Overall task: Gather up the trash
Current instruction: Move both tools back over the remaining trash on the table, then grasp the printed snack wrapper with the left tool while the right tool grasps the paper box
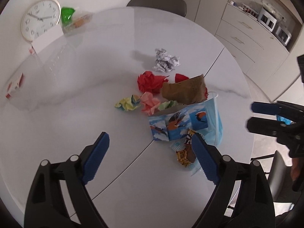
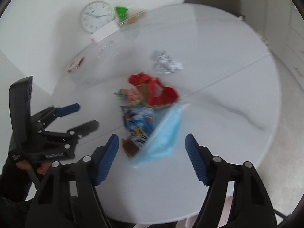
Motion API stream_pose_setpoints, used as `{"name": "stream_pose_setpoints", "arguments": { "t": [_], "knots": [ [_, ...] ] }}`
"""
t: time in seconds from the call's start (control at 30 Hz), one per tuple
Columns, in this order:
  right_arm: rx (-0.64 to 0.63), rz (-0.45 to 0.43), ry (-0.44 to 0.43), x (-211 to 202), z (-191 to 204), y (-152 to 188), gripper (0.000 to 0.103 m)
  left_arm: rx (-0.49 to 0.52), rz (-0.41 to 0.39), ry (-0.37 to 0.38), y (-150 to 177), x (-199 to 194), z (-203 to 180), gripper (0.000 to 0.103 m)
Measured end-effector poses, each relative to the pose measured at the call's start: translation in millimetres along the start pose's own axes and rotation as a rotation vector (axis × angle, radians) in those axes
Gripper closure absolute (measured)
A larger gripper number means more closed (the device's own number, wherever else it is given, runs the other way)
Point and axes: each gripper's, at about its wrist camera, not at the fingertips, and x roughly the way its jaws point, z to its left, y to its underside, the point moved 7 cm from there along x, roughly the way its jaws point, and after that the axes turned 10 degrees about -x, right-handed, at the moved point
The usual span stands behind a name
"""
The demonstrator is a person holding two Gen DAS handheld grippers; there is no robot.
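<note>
Left wrist view shows the trash pile on the white round table (image 1: 76,95), right of centre and close to the table's seam. The pile comprises a crumpled printed paper ball (image 1: 165,60), red tissue (image 1: 151,82), a brown paper bag (image 1: 184,90), yellow (image 1: 127,103), pink (image 1: 150,102) and green (image 1: 169,104) paper wads, a bird-print carton (image 1: 176,125), a blue face mask (image 1: 215,121) and a yellow snack wrapper (image 1: 184,154). The items touch or overlap; the printed ball lies slightly apart, on the far side.

The left gripper (image 1: 150,148) hovers over the near table area with its fingers spread wide and nothing between them; its right finger overlaps the wrapper in view. The right gripper (image 2: 152,146) is likewise spread wide above the mask, holding nothing; this view is motion-blurred.

A wall clock (image 1: 40,18), a green object (image 1: 67,15) and a red-and-white box (image 1: 15,85) stand at the far and left table edges.
</note>
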Motion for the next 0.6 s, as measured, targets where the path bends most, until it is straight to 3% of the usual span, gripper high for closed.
{"name": "stream_pose_setpoints", "arguments": {
  "t": [0.17, 0.37, 0.6],
  "knots": [
    [-0.033, 0.039, -0.046, 30.7, 6.8, -12.8, 0.034, -0.017, 0.041, 0.01, 7.4, 15.6, 8.0, 0.018],
    [-0.019, 0.095, -0.083, 58.2, 2.5, -14.2, 0.045, -0.038, 0.083, 0.044, 18.8, 29.6, 9.5, 0.019],
    [-0.003, 0.138, -0.099, 74.6, -1.2, -12.0, 0.059, 0.023, 0.124, 0.11, 34.4, 41.7, -7.4, 0.028]
  ]
}}
